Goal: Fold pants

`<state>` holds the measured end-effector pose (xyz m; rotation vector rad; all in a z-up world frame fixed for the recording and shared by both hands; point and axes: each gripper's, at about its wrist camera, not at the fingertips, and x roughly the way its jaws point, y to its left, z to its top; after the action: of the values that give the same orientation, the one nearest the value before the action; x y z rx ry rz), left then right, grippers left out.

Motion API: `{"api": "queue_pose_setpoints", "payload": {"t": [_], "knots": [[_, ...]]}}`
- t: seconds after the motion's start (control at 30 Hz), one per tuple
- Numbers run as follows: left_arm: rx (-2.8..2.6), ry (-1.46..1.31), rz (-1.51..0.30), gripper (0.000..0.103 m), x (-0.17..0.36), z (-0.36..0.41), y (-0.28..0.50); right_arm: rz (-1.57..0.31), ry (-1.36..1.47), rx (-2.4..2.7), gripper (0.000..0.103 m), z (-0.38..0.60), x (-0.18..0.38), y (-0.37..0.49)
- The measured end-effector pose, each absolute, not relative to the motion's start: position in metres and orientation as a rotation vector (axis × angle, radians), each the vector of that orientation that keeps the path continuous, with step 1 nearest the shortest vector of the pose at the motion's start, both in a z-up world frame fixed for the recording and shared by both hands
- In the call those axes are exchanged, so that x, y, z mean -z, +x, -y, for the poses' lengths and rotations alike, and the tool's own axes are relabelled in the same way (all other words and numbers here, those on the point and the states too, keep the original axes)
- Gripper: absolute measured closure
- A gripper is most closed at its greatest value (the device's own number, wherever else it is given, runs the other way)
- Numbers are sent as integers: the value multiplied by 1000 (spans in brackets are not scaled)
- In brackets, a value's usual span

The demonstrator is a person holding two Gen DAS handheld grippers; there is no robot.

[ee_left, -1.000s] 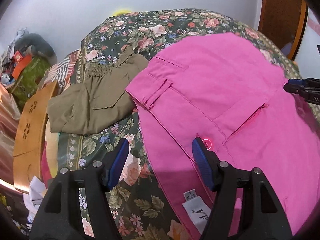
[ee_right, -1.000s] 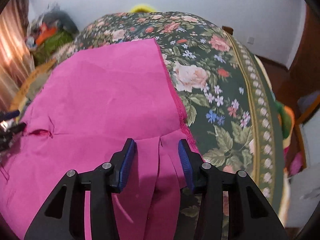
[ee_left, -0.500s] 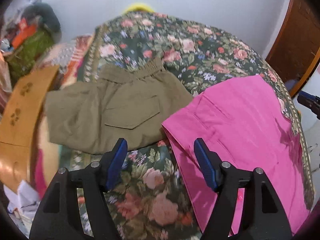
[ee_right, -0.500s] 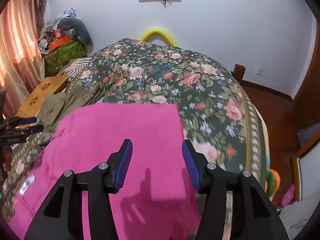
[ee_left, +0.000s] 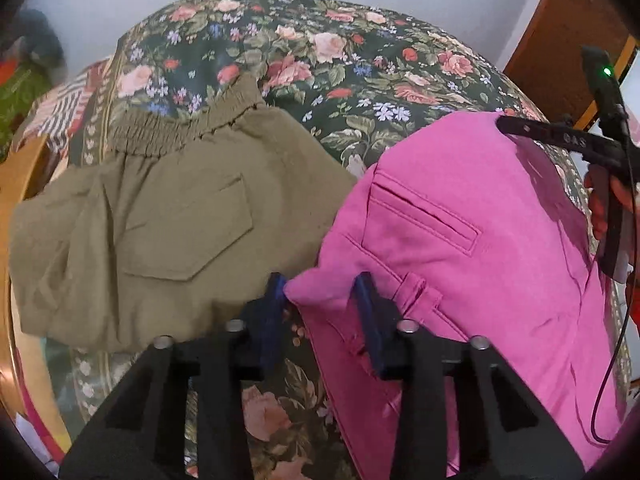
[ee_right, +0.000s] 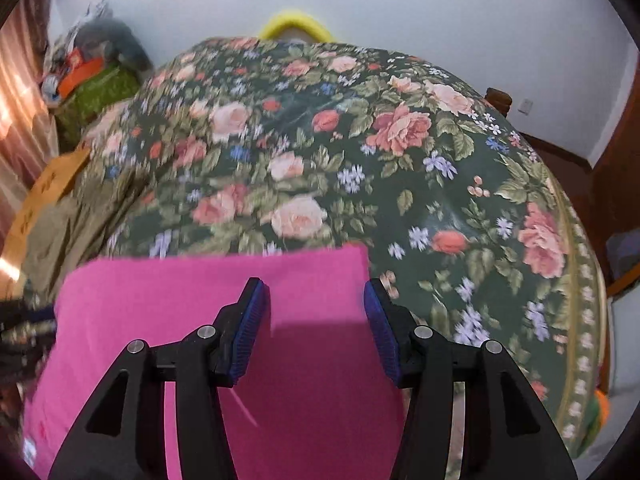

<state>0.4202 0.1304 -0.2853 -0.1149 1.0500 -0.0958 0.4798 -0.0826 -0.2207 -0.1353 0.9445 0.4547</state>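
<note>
The left gripper has narrowed around the pink pants corner, apparently gripping, while the right gripper stays open and empty, ready to finish the fold.

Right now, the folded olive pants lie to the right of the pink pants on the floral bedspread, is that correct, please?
Not quite: the olive pants lie to the left of the pink pants, not the right. The left wrist view shows both on the floral bedspread.

olive pants crowd pink pants' left | bedspread beyond: open
</note>
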Motion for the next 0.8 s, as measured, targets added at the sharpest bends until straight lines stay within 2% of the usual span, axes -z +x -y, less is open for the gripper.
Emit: {"api": "queue_pose_setpoints", "payload": {"t": [0.03, 0.07, 0.1, 0.33, 0.63, 0.8], "knots": [[95, -121, -1047, 78, 284, -132, 420, -939, -112, -452, 65, 83, 222, 481], [95, -129, -1044, 83, 284, -133, 421, -931, -104, -450, 84, 83, 222, 480], [97, -133, -1039, 86, 282, -134, 421, -923, -107, -442, 95, 83, 222, 479], [25, -51, -982, 90, 252, -131, 418, -856, -164, -481, 98, 82, 198, 453], [-39, 11, -789, 91, 148, -115, 408, -627, -110, -449, 99, 114, 96, 407], [-40, 49, -764, 91, 125, -101, 385, -582, -84, -465, 99, 130, 69, 364]]}}
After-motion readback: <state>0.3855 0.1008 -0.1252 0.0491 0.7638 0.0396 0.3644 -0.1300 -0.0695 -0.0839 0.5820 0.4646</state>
